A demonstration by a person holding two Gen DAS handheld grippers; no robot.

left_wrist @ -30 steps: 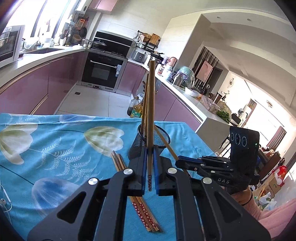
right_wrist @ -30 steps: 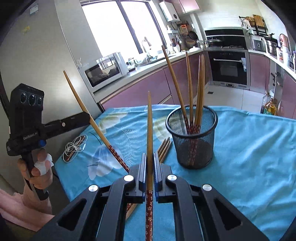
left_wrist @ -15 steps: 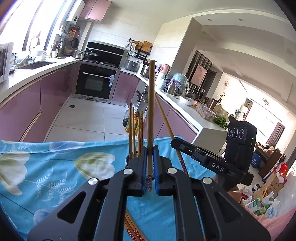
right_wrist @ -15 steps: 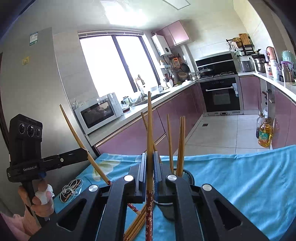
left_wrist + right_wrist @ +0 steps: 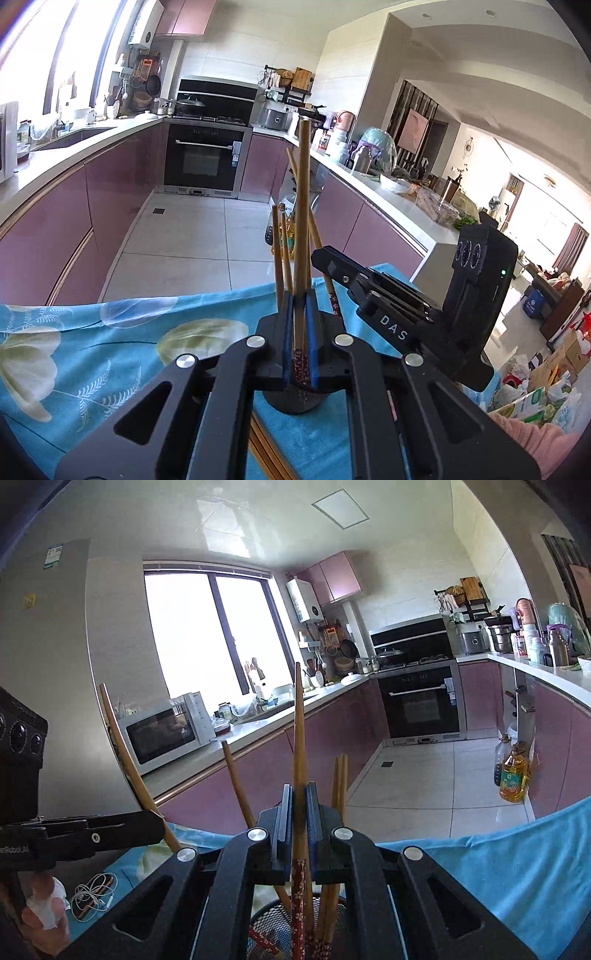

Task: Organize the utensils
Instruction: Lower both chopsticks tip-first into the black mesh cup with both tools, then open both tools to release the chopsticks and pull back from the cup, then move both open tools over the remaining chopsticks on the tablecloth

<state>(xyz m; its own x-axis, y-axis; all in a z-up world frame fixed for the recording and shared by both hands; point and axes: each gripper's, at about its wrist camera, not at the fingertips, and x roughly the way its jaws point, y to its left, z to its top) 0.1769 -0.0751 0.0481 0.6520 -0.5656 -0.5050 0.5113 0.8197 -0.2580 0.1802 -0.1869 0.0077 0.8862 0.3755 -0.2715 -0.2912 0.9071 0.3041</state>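
Table: a blue floral tablecloth (image 5: 110, 343) is covering it, and everything for the task is sitting on or over this cloth.
Mesh holder: the black wire-mesh cup (image 5: 269, 923) is standing upright on the cloth, directly under both grippers, with several chopsticks already leaning inside it.
Left gripper (image 5: 300, 325): its tongs are clamping one wooden chopstick (image 5: 303, 206) near the patterned red end, tip pointing up, just over the holder.
Right gripper (image 5: 298, 819): its tongs are pinching a second wooden chopstick (image 5: 298, 738) the same way, the flowered red end hanging down into the holder's mouth.
Loose chopsticks (image 5: 266, 454): a few are lying flat on the cloth beside the holder's base, waiting their turn.
Handling: each stick is looking light, stiff and smooth, so it is likely to pivot or slide in a narrow pinch; gripping just above the patterned end, near the thick part, is seeming the steadiest hold for lowering it in.
Risk: a tilted stick may be catching on the rim or nudging the light holder over.
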